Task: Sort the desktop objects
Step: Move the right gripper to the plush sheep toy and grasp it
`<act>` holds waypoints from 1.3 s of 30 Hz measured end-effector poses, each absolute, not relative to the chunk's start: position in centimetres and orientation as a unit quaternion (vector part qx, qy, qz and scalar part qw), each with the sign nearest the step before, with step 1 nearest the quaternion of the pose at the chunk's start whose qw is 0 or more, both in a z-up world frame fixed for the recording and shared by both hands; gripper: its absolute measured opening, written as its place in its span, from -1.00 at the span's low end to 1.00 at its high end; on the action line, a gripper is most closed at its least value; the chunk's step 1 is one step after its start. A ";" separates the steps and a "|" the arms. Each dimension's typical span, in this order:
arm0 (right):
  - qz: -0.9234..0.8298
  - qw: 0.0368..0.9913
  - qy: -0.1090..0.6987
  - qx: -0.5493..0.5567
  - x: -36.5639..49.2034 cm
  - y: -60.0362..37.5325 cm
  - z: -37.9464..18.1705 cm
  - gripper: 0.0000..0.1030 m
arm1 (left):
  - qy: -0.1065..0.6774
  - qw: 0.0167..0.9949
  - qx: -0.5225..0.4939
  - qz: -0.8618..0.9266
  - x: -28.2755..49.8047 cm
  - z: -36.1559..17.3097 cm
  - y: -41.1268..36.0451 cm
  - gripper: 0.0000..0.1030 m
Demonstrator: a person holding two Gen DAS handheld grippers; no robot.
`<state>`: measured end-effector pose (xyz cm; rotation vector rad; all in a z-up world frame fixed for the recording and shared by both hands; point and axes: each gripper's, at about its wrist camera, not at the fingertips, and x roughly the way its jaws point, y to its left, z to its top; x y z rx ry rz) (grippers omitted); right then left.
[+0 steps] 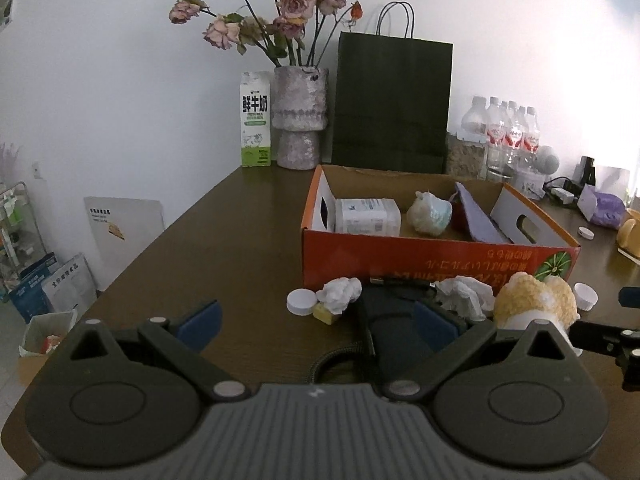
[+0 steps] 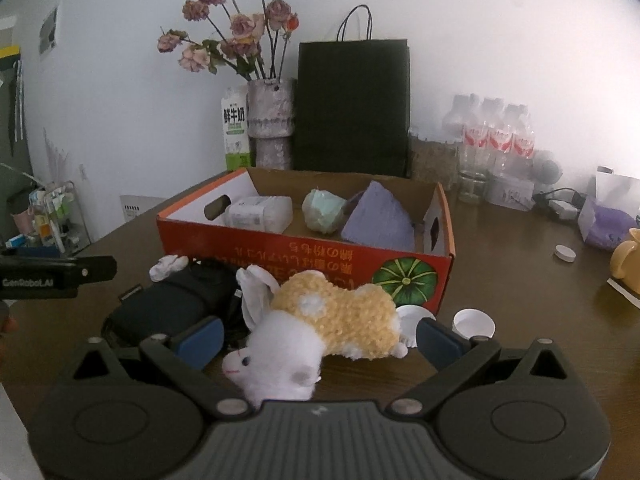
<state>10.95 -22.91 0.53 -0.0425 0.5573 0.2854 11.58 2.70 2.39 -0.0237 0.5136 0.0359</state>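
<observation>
An orange cardboard box stands on the brown table and holds a white bottle, a pale crumpled ball and a purple packet. In front of it lie a white cap, crumpled tissue, a yellow block, a black pouch and a yellow-white plush rabbit. My left gripper is open over the pouch. My right gripper is open with the rabbit between its fingers.
At the back stand a milk carton, a vase of dried roses, a dark paper bag and several water bottles. White caps, a purple bag and a yellow mug lie right.
</observation>
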 end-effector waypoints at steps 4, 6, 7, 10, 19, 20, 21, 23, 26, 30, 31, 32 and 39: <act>0.147 0.947 0.286 -0.020 12.0 -22.2 0.3 0.91 | 0.260 0.965 -0.010 0.013 12.1 2.1 2.7 1.00; 0.149 0.943 0.295 -0.023 12.6 -21.7 0.1 0.87 | 0.263 0.965 -0.010 0.013 12.2 1.9 2.9 1.00; 0.149 0.942 0.301 -0.024 13.0 -21.4 -0.2 0.86 | 0.264 0.964 -0.011 0.013 12.3 1.8 3.0 1.00; 0.145 0.935 0.322 -0.021 14.2 -20.7 -0.7 0.72 | 0.267 0.963 -0.016 0.016 12.3 1.6 3.5 1.00; 0.122 0.923 0.364 -0.021 15.5 -19.6 -1.6 0.48 | 0.281 0.959 -0.032 0.008 12.5 0.5 4.8 1.00; 0.121 0.921 0.369 -0.020 15.7 -19.5 -1.7 0.48 | 0.284 0.958 -0.033 0.007 12.5 0.4 4.9 1.00; 0.121 0.919 0.375 -0.017 15.9 -19.5 -1.7 0.48 | 0.286 0.958 -0.032 0.007 12.7 0.3 5.0 1.00; 0.119 0.915 0.386 -0.014 16.2 -19.4 -1.9 0.43 | 0.289 0.957 -0.032 0.007 13.0 0.2 5.3 1.00; 0.118 0.907 0.403 -0.005 16.9 -19.3 -2.4 0.40 | 0.296 0.955 -0.024 0.005 13.8 0.1 5.3 1.00; 0.119 0.900 0.419 0.017 17.6 -19.3 -3.2 0.22 | 0.309 0.951 -0.021 -0.003 14.8 -0.1 5.2 1.00; 0.114 0.902 0.416 0.015 17.7 -19.2 -3.2 0.20 | 0.311 0.950 -0.020 -0.005 15.0 -0.1 5.1 1.00; 0.111 0.903 0.416 0.014 17.7 -19.2 -3.2 0.18 | 0.311 0.950 -0.020 -0.007 15.1 -0.1 5.1 1.00; 0.117 0.906 0.406 0.019 17.1 -19.8 -3.1 -0.04 | 0.309 0.951 -0.015 -0.014 15.2 0.4 4.6 1.00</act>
